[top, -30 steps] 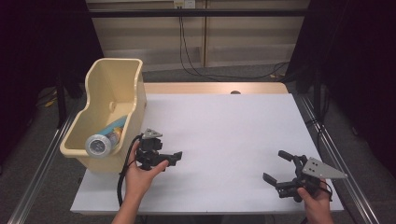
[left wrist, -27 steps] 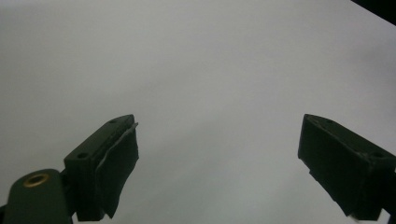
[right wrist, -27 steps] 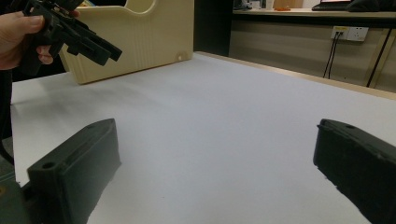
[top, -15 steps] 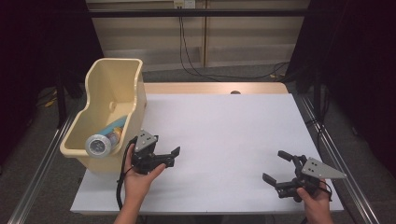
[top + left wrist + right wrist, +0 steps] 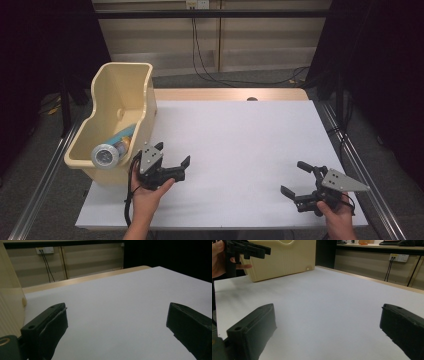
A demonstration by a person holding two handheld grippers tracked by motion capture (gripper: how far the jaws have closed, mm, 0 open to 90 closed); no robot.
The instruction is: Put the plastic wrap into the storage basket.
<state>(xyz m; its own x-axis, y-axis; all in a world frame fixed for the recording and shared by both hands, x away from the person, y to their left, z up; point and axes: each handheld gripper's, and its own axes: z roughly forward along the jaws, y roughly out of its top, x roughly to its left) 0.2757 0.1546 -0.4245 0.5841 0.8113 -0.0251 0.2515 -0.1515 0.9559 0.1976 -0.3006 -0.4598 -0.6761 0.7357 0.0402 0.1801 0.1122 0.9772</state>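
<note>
My left gripper [image 5: 173, 153] hovers over the white table top [image 5: 240, 145], just right of the cream plastic bin [image 5: 125, 85]. Its jaws have just been opening and stand wide, with nothing between them [image 5: 116, 320]. A bottle with a round silver end [image 5: 105, 156] and a teal body lies inside the bin's near end. At the table's front right, my right gripper [image 5: 293, 177] is open and holds nothing [image 5: 327, 322]. The right gripper view also catches the left gripper [image 5: 247, 250], held in a hand in front of the bin [image 5: 287, 257].
The bin stands along the table's left edge. A wooden strip [image 5: 230, 94] borders the far side of the table, and beyond it cables [image 5: 200, 55] hang down a panelled wall. Metal rails run along both sides.
The left gripper's jaws have spread wider apart while the hand stayed near the bin. The right gripper has kept still.
</note>
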